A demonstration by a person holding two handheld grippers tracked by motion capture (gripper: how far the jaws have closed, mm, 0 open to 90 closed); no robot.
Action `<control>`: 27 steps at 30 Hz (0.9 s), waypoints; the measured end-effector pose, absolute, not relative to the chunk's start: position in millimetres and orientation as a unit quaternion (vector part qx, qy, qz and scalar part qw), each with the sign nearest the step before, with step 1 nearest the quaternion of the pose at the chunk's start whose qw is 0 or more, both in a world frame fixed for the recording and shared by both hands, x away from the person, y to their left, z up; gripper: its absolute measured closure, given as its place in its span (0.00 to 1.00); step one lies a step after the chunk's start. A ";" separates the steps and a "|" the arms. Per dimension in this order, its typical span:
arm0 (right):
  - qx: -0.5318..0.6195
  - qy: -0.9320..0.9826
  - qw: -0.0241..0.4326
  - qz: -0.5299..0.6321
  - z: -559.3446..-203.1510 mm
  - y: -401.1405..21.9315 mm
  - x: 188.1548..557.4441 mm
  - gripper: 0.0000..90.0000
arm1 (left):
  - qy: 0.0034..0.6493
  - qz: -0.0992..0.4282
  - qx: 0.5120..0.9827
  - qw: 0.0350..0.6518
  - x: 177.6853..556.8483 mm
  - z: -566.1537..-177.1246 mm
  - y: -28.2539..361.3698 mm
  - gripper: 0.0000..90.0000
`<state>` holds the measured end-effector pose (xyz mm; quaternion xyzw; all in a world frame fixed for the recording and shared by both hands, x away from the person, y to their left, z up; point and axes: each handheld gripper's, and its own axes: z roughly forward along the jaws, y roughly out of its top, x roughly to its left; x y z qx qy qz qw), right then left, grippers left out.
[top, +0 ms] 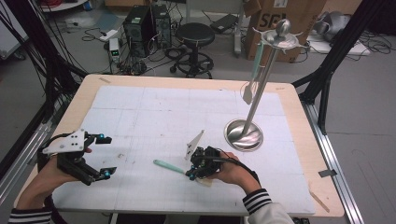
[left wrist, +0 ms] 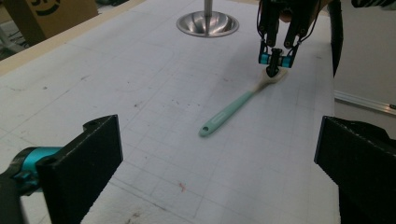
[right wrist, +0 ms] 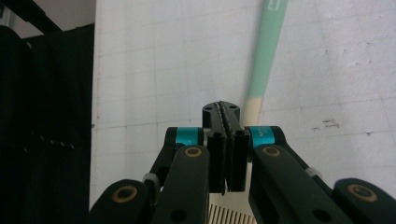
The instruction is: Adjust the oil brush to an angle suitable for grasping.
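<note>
Right hand-held gripper (left wrist: 278, 59) pressed together, empty, tips down at pale head of spatula (left wrist: 243, 101) on table (top: 140, 121). Left hand-held gripper (top: 105, 156) spread, idle. Next: spread jaws, pinch spatula, likely for rack (top: 261, 88).

Your spatula (left wrist: 233, 112) has a mint-green handle and cream head. Your tongs (right wrist: 226, 154) are black with teal accents. The tabletop (top: 140, 116) wears a white grid.

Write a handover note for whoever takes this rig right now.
Left gripper: open, holding nothing, at the mat's left side.
Right gripper: shut, tips down at the pale head of the mint-handled spatula; whether it grips the head can't be told.
The spatula lies flat on the mat. Another utensil hangs on the metal stand.
Left, probably: lift the spatula and hang it on the stand.
</note>
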<state>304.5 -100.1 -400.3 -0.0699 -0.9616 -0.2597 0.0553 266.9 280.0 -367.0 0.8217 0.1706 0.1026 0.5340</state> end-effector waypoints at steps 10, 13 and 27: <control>-0.075 -0.966 0.052 -0.240 -411.9 -98.6 303.9 0.99 | 0.169 0.101 0.824 0.531 267.4 -367.4 278.5 0.02; -0.077 -0.967 0.052 -0.236 -412.2 -99.2 304.6 0.99 | 0.169 0.102 0.824 0.531 267.5 -367.7 278.1 0.02; -0.081 -0.970 0.049 -0.225 -412.2 -104.0 304.7 0.99 | 0.168 0.100 0.823 0.533 267.1 -367.6 278.0 0.02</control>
